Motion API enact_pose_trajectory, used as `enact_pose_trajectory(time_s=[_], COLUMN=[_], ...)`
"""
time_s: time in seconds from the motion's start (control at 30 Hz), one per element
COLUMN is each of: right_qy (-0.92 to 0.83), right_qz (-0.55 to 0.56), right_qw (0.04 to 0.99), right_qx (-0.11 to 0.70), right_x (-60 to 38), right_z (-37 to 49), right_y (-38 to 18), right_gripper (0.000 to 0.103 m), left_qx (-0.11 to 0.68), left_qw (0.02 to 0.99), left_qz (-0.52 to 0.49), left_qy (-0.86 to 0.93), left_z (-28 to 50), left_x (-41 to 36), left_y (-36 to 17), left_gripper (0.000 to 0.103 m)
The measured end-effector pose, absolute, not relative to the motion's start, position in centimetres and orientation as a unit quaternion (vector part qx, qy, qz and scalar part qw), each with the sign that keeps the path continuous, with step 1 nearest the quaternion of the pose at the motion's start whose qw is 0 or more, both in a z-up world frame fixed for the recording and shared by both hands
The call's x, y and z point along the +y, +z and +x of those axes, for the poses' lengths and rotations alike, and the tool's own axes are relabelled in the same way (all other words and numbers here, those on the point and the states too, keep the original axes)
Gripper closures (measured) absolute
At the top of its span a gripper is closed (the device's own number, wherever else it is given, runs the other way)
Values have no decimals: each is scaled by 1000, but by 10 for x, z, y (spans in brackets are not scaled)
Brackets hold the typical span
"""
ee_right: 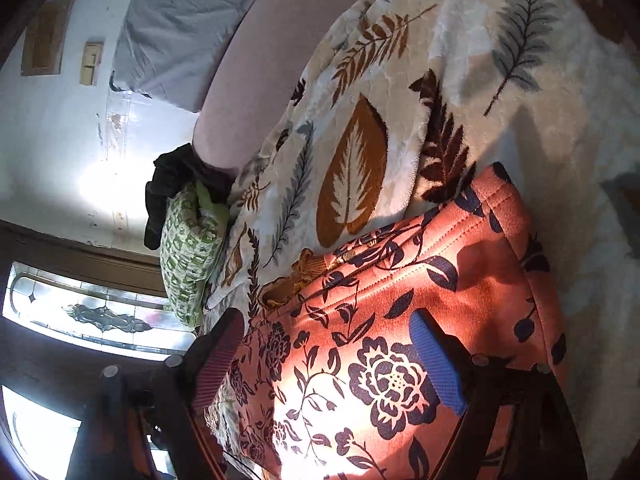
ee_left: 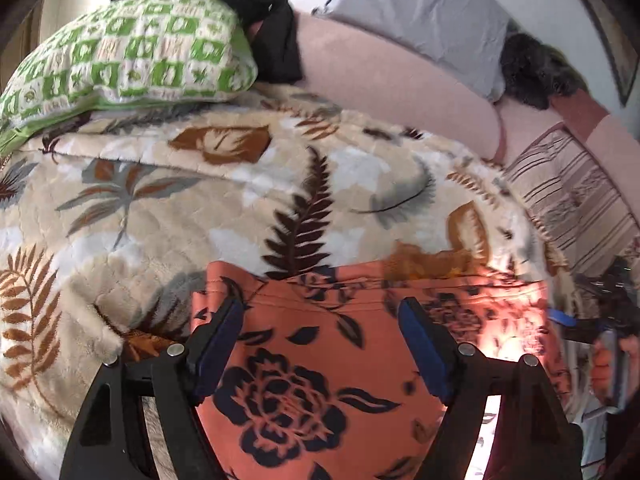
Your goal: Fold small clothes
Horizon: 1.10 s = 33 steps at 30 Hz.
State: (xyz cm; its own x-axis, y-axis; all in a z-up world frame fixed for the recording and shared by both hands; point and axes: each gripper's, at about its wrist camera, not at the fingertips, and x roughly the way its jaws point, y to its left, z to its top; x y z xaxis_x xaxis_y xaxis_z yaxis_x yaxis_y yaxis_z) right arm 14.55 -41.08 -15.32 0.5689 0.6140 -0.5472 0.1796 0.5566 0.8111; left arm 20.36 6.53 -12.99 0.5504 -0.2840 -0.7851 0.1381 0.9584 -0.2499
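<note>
Item: orange floral garment (ee_left: 312, 364), dark rose and leaf print, stitched hem along its far edge. I see it lying on the leaf-patterned blanket (ee_left: 224, 208) that covers the bed, filling the near part of both wrist views (ee_right: 400, 320).

Left hand-held gripper (ee_left: 320, 316): fingers spread wide, blue pads (ee_left: 420, 344) over the garment, cloth showing between them. I cannot tell whether the pads touch the fabric.

Right hand-held gripper (ee_right: 332, 328): also spread. Its blue-padded finger (ee_right: 436, 360) sits over the garment's sunlit middle, its reddish-padded finger (ee_right: 218, 356) at the garment's left edge. Nothing is pinched.

Surroundings: green-and-white patterned pillow (ee_left: 120, 52) at the far side of the blanket, a black cloth (ee_left: 248, 4) draped over it. Pink bolster (ee_left: 384, 80) behind the blanket, grey pillow (ee_left: 420, 12) beyond it. Striped cushion (ee_left: 576, 200) to the right in the left wrist view. A leaded-glass window (ee_right: 100, 312) shows in the right wrist view.
</note>
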Motion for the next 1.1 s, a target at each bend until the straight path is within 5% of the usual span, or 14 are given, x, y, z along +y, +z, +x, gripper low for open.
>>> enact_pose_trajectory(time_s=[0.1, 0.47, 0.83, 0.9, 1.0, 1.1], right_qy=[147, 95, 13, 8, 15, 15], right_qz=[464, 533, 630, 634, 605, 569], right_qw=[762, 727, 697, 696, 724, 749], right_qx=[428, 424, 342, 336, 331, 340], right_x=[-410, -401, -431, -432, -428, -424], right_z=[114, -55, -46, -44, -41, -35], right_y=[-146, -177, -215, -216, -202, -191], right_gripper=[16, 15, 14, 17, 52, 57], left_qx=[522, 394, 448, 444, 436, 437], left_qw=[850, 913, 885, 887, 892, 892], left_qz=[-68, -69, -50, -32, -9, -4], left_qy=[-31, -85, -114, -121, -120, -115], left_z=[226, 97, 46, 45, 47, 51], left_x=[86, 60, -8, -19, -33, -41], left_y=[-170, -75, -114, -110, -103, -101], left_gripper=[21, 20, 19, 19, 19, 19])
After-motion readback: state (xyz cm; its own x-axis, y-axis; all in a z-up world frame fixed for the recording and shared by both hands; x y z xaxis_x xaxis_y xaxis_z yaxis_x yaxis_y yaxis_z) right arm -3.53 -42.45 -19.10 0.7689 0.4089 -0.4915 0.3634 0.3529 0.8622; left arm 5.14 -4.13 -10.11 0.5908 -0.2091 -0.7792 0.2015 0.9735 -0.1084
